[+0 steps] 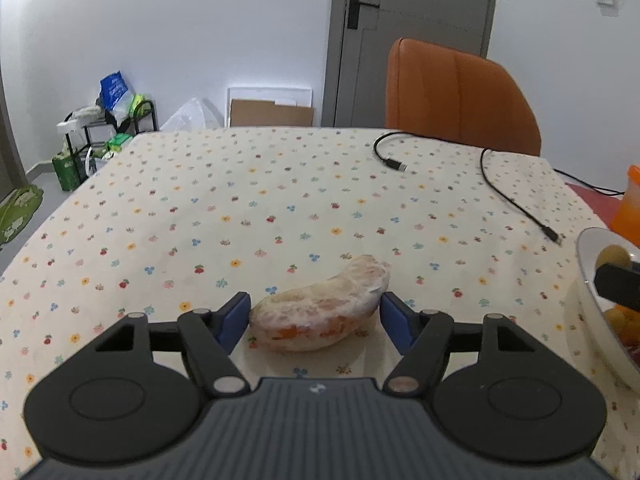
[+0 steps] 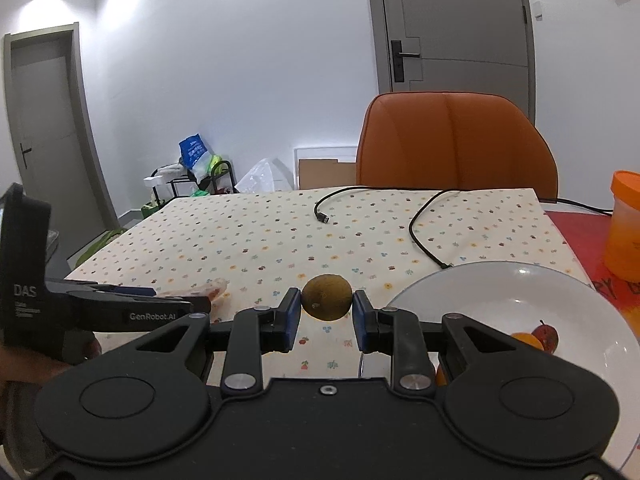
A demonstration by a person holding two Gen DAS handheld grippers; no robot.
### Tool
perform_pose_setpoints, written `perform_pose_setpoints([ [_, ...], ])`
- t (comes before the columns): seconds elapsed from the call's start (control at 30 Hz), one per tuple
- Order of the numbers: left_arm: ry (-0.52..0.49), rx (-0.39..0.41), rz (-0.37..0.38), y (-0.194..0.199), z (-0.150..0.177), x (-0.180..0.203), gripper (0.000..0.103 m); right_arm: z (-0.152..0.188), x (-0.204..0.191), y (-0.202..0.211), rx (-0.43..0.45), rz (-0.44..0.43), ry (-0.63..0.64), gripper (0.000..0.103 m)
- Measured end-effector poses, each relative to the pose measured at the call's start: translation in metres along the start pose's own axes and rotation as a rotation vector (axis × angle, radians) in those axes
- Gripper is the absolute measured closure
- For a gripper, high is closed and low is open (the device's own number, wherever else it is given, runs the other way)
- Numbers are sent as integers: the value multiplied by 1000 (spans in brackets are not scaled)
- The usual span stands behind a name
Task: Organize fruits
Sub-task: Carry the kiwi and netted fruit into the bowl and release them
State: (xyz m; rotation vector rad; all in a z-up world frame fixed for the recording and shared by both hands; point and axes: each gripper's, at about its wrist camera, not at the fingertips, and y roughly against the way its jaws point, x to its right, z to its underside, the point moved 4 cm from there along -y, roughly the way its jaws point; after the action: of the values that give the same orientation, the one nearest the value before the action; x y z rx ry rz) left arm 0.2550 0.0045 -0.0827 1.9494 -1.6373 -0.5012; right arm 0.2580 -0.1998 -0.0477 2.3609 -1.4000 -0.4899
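White walls (image 2: 240,80), plain, lit brightest at upper left near the ceiling. Grey door (image 2: 452,24) with dark lever handle stood behind an orange padded chair (image 2: 456,144), which was drawn up to the far edge of the table (image 1: 280,184); table covered in a cream cloth with small flower print. Second grey door (image 2: 44,128) at left. Low black rack (image 1: 116,120) of bags against the wall; flat cardboard (image 1: 272,112) leaned beside it. Floor grey.
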Motion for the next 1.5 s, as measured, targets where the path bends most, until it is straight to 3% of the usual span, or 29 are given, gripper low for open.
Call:
perform_pose_setpoints([
  [0.4, -32, 70, 59, 33, -10, 17, 34, 5, 13, 27, 23, 46, -25, 77],
  [0.9, -127, 122, 174, 53, -18, 76, 34, 16, 59, 63, 48, 156, -79, 77],
  [1.5, -172, 107, 232, 49, -15, 124, 34, 30, 104, 78, 51, 240, -139, 77],
])
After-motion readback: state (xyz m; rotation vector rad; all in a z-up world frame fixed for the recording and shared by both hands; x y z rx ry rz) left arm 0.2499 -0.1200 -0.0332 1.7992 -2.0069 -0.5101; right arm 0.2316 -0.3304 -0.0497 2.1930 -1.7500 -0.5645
